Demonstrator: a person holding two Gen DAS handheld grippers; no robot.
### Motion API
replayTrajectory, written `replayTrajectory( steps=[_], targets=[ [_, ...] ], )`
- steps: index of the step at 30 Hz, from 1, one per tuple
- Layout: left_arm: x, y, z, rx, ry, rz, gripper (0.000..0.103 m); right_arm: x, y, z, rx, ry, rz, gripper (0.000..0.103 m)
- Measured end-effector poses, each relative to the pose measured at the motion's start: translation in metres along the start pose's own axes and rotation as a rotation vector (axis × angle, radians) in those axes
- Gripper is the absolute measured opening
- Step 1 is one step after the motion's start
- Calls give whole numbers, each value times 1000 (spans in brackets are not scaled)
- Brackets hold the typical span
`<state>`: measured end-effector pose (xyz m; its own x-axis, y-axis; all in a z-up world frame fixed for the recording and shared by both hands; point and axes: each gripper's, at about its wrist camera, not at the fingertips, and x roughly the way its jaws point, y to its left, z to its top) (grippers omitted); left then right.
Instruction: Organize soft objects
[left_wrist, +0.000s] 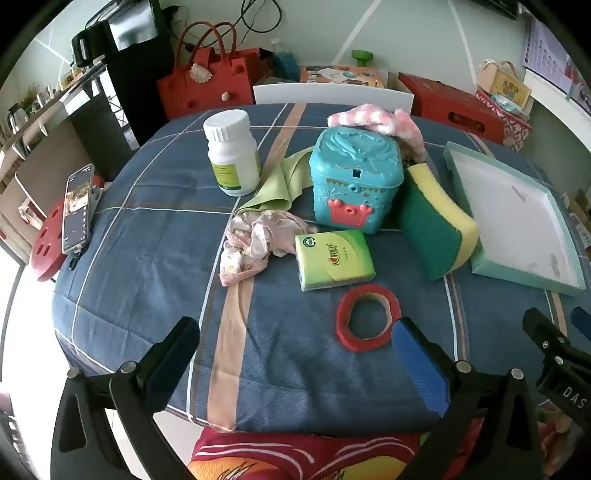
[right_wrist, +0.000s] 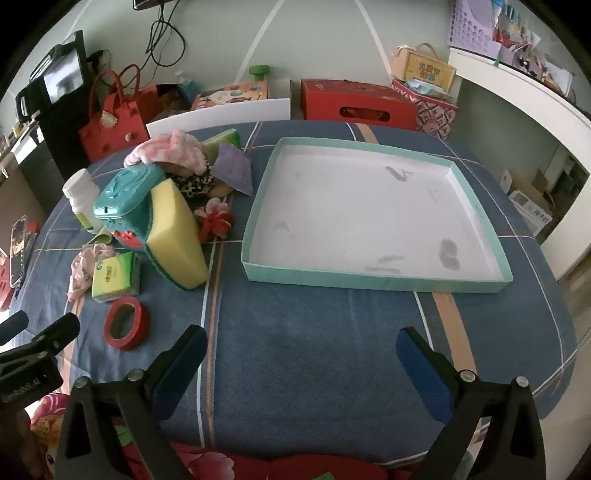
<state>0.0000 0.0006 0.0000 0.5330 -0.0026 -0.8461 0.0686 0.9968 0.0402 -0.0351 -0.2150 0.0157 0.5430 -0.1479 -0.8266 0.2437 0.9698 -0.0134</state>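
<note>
A yellow-green sponge (left_wrist: 432, 225) (right_wrist: 177, 240) leans on a teal toy box (left_wrist: 354, 181) (right_wrist: 123, 206). A pink cloth (left_wrist: 255, 240) (right_wrist: 86, 266), a green cloth (left_wrist: 280, 184), a green tissue pack (left_wrist: 332, 258) (right_wrist: 114, 275), a pink-white fluffy piece (left_wrist: 380, 122) (right_wrist: 170, 149), a purple cloth (right_wrist: 232, 168) and a red fabric flower (right_wrist: 216, 221) lie around it. An empty teal-rimmed tray (left_wrist: 476, 266) (right_wrist: 369, 278) sits to the right. My left gripper (left_wrist: 295, 354) and right gripper (right_wrist: 301, 358) are open and empty above the near table edge.
A white bottle (left_wrist: 232, 151) (right_wrist: 81, 201) and a red tape roll (left_wrist: 367, 319) (right_wrist: 125, 323) are on the blue checked tablecloth. A phone (left_wrist: 77, 208) stands at the left edge. Red bags and boxes (right_wrist: 358, 103) line the wall behind.
</note>
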Motion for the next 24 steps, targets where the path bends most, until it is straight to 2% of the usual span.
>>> replayTrajectory(
  steps=[1, 24],
  targets=[
    [0, -1, 0, 12, 3, 20, 103, 0, 0, 0, 1, -1, 2, 103],
    [3, -2, -1, 13, 16, 24, 103, 0, 1, -1, -9, 0, -12, 103]
  ],
)
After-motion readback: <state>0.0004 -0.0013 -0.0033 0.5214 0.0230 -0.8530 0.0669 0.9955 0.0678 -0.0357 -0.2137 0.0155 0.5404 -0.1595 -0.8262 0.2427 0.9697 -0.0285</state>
